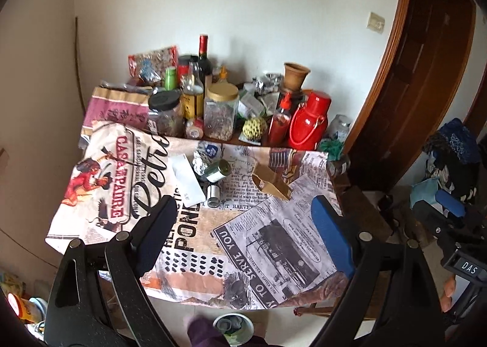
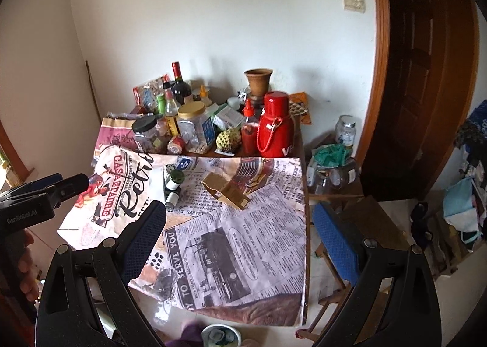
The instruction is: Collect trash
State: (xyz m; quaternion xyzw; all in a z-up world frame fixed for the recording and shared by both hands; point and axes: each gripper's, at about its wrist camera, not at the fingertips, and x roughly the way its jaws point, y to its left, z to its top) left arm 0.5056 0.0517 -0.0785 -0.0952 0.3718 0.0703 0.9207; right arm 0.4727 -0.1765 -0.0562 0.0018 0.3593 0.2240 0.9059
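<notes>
Both tongs spread wide and empty above the near edge of the bench (image 1: 283,258), nothing between the pads. Left tongs (image 1: 246,219) aimed down and forward at a cluster of litter lying ahead on the newsprint cloth (image 1: 194,234): crumpled foil (image 1: 201,161), a toppled green-capped bottle (image 1: 217,171), a small tipped vial (image 1: 213,193), a white paper slip (image 1: 187,179). Torn cardboard carton (image 2: 226,190) lying a little to the right of that cluster, long axis slanting from far-left to near-right, roughly ahead of the right tongs (image 2: 240,222). Cluster nearer the left hand, carton nearer the right, by the look of both views. Below the bench edge, on the floor, a white bin (image 2: 220,335) with scraps already inside, though mostly cropped. Jars, bottles and a red flask (image 2: 275,124) crowded along the far side, well apart from the litter.
</notes>
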